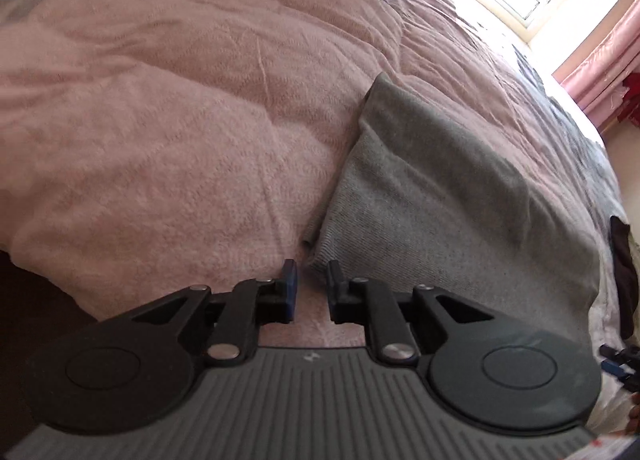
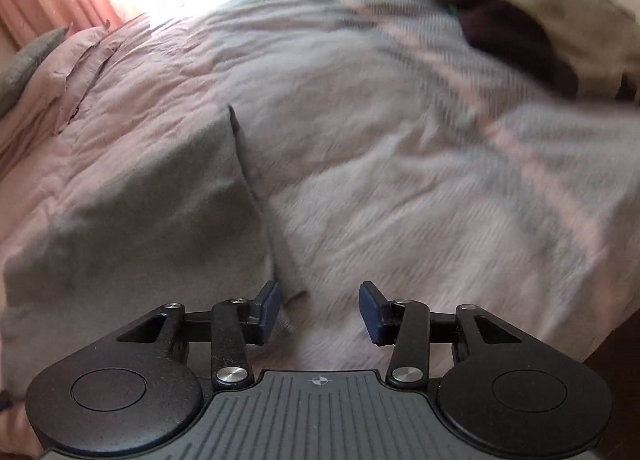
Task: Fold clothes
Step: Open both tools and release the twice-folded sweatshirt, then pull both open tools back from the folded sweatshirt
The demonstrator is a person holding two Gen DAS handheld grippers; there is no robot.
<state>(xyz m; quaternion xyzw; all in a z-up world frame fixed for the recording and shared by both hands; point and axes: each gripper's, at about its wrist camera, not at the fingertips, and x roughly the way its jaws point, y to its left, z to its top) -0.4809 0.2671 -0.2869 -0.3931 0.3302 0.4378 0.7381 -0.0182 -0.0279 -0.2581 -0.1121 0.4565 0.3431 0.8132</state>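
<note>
Hovering at the bottom centre of each wrist view, both grippers are empty: the left gripper (image 1: 311, 292) shows a narrow gap between its pads with only bedding behind it, and the right gripper (image 2: 319, 312) stands wide apart. Just beyond them the grey garment (image 1: 432, 199) lies folded flat on the pink bedspread (image 1: 160, 119), its near corner just beside the left gripper's right pad. This fold looks released. Further off, at the upper right of the right wrist view, a dark heap of clothes (image 2: 508, 31) waits; the next move probably calls for reaching it or tidying the grey piece.
</note>
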